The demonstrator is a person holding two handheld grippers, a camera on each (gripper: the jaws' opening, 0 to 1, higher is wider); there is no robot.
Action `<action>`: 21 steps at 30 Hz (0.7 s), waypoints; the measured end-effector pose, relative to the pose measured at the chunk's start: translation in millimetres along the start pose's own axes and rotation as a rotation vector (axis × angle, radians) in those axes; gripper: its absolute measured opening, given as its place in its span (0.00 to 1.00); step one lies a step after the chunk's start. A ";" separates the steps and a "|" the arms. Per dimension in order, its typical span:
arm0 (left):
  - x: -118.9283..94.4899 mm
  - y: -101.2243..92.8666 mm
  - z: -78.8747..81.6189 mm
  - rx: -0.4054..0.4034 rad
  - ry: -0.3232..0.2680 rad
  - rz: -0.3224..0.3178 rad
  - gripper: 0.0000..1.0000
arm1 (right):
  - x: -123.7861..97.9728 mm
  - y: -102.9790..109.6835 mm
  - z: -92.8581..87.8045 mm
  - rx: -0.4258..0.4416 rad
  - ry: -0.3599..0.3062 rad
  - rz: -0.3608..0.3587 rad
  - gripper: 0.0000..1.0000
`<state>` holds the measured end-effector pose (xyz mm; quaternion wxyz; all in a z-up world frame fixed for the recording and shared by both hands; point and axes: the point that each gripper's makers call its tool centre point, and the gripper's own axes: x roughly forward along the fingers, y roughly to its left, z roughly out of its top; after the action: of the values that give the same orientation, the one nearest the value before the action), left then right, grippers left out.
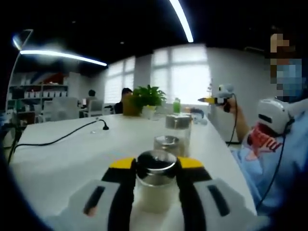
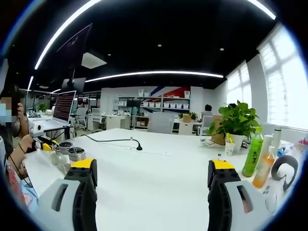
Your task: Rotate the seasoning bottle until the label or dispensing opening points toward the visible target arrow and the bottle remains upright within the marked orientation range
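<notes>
- In the left gripper view, the left claw rises from 6 o'clock with its yellow-tipped black jaws closed against both sides of a seasoning bottle, a clear jar with a shiny metal cap and pale contents.
- The seasoning bottle stands upright on the white bench, at about 6 o'clock in that view, between the jaws.
- Just beyond it toward 12 o'clock sit two more metal-capped jars, one taller than the other; whether they touch each other is hard to tell through the blur.
- A black cable snakes across the bench at 9 o'clock, ending in a small dark plug.
- A potted plant stands at the far end of the bench near 12 o'clock, with a green bottle just to its right.
- At 3 o'clock a person in a light blue sleeve holds the right claw raised above the bench edge.
- In the right gripper view, the right claw gapes wide, nothing between its jaws, only bare bench behind them.
- In that view, the jars cluster at 9 o'clock, the potted plant sits at 3 o'clock, and a green drink bottle stands beside it.
</notes>
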<state>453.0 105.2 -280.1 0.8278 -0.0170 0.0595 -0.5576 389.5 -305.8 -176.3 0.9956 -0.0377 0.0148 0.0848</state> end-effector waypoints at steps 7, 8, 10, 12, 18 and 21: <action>-9.6 5.9 4.8 0.028 -0.026 0.101 0.53 | 0.2 -0.6 -0.3 -0.003 0.004 0.003 0.99; -11.4 7.1 6.9 0.034 -0.026 0.126 0.53 | 0.1 -0.6 -0.2 -0.004 0.003 0.003 0.99; -15.2 11.1 10.8 0.075 -0.016 0.188 0.53 | -0.4 -1.1 0.0 -0.006 0.003 0.000 0.99; -17.6 9.6 14.5 0.076 -0.021 0.230 0.53 | -0.9 -2.4 0.4 -0.007 0.002 -0.004 0.99; -22.1 0.5 13.8 0.092 0.010 0.349 0.51 | -1.1 -3.0 1.4 -0.011 0.000 -0.009 0.99; -21.1 -1.0 17.7 0.120 0.005 0.438 0.50 | -1.2 -2.2 1.3 -0.012 0.000 -0.007 0.99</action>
<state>446.3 123.6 -260.7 0.9284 0.0470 0.0302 -0.3674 388.7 -308.0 -174.8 0.9956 -0.0437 0.0143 0.0813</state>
